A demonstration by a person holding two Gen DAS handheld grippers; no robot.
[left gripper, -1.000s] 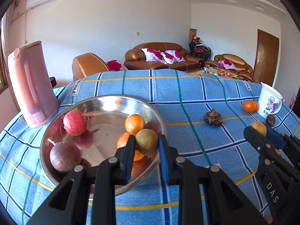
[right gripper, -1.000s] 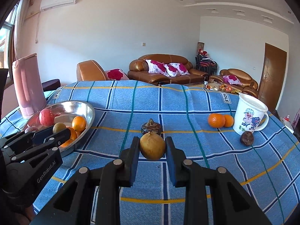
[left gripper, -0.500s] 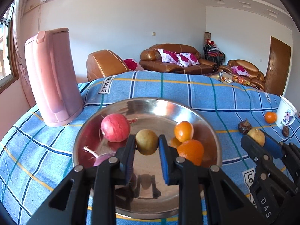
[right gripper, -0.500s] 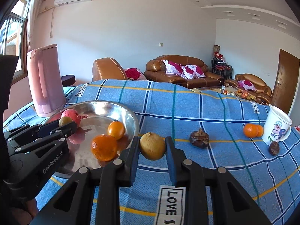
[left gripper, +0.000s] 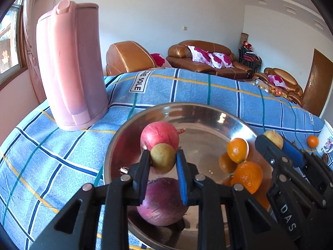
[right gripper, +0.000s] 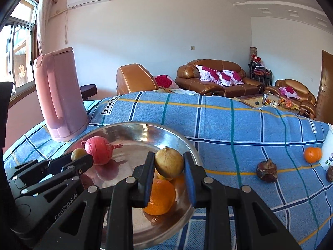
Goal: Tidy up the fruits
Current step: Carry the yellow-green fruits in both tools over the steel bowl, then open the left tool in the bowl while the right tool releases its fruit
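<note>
In the left wrist view, a small yellow-green fruit (left gripper: 163,160) is held between the jaws of the left gripper (left gripper: 163,162), which are closed on it from both sides. It is seen at the centre of the frame, above the steel bowl (left gripper: 239,120), in front of a red pomegranate (left gripper: 159,134) and above a darker purple-red fruit (left gripper: 164,202) at the lower centre. Three oranges (left gripper: 237,150) are gathered in the right part of the bowl.

In the right wrist view, a larger pale brown fruit (right gripper: 169,162) is clamped by the right gripper (right gripper: 169,166); its jaws are also closed on the fruit. It is held over the near right part of the bowl (right gripper: 133,128), just above an orange (right gripper: 161,196).

Five fruits are already lying in the bowl, so a good part of the task seems to be done. The two held fruits are over the bowl but not yet released, so these two placements are judged as nearly finished, not finished.

Some fruits are left on the blue checked cloth (right gripper: 229,129). At the right side of the right wrist view, a dark brown fruit (right gripper: 266,171) lies alone, and an orange pair (right gripper: 312,154) is seen beside a white mug (right gripper: 328,152). Another dark thing (right gripper: 329,174) is cut by the right edge of the frame; what it is cannot be told. A pink kettle (left gripper: 71,68) stands on the cloth at the upper left, beside the bowl, and it is no part of the sorting.
</note>
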